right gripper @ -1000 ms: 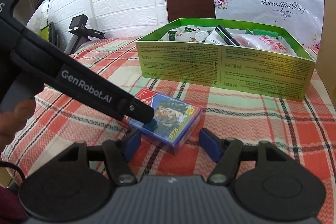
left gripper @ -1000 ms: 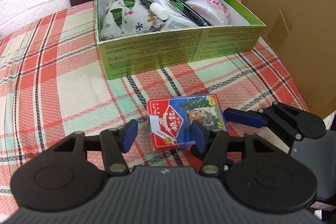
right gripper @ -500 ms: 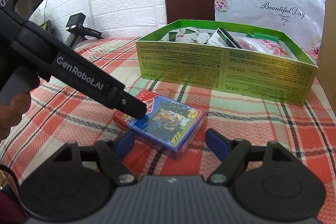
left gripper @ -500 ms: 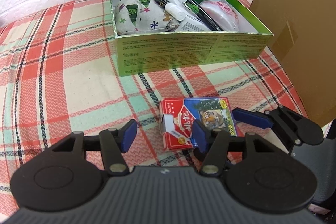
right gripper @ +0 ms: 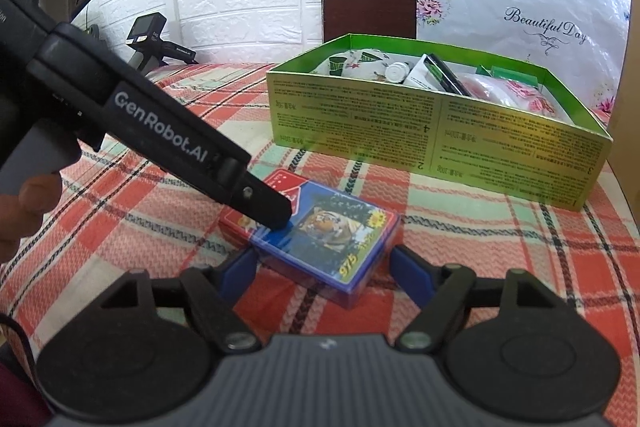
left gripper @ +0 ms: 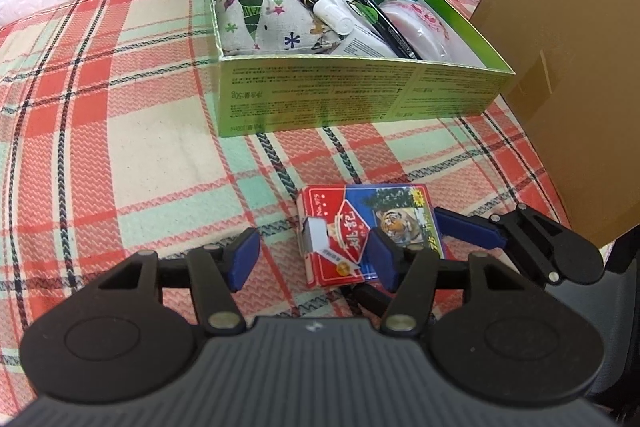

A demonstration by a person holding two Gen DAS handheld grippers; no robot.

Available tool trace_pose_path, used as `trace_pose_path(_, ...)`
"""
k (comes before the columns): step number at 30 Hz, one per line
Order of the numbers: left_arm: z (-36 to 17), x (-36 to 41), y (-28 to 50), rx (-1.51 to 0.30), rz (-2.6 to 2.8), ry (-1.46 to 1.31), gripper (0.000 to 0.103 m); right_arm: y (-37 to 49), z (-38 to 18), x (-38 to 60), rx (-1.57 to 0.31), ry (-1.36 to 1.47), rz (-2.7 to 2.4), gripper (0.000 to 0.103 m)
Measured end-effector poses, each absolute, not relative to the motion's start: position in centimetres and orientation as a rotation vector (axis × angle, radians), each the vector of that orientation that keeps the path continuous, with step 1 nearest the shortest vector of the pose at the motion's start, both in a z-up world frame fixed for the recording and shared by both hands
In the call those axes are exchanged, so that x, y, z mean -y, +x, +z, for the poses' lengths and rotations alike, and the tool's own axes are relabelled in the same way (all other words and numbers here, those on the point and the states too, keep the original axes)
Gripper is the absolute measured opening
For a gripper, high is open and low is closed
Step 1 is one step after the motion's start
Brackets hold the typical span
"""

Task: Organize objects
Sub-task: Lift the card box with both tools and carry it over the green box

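Card pack [left gripper: 370, 233] lies flat on the plaid tabletop [left gripper: 120, 147], in front of the green box [left gripper: 360, 99], not in it. Left gripper [left gripper: 312, 255]: fingers apart, nothing clamped; one fingertip [right gripper: 276, 215] rests on the pack's top face, the other is off to the side over the cloth. Right gripper [right gripper: 326, 273]: its fingers have just been opening, now spread wide either side of the pack's near end, pads not touching it. Box already holds a fabric pouch [left gripper: 264, 15] and tubes.

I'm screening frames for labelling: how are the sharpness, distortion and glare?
Left wrist view: sharp, though the tablecloth stripes bow strongly. Right wrist view: also sharp, wall bricks curve, and the green box wall shows a shiny sheen over its print.
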State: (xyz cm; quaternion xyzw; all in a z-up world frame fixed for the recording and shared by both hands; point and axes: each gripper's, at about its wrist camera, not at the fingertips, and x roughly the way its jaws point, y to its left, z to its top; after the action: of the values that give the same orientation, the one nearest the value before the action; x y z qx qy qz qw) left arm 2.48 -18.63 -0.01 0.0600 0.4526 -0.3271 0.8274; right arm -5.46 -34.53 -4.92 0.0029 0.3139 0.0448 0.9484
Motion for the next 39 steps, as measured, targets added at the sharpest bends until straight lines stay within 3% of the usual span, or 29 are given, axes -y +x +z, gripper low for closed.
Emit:
trace_pose_path(21, -0.4, 19.2, 1.9, -0.955, -0.768, 0.073, 0.053, -6.1, -4.7, 33.9, -0.622, 0.002, 0.072, 0.070)
trace_pose_path(29, 4.9, 19.3, 2.1, -0.836, -0.791, 0.058, 0.053, -6.4, -0.9, 34.1, -0.473, -0.047, 0.035, 0.070)
trace_pose_path(39, 9.3, 23.7, 7.0, -0.717, -0.777, 0.103, 0.053, -0.4, 2.9, 37.1, -0.383, -0.080, -0.010, 0.070)
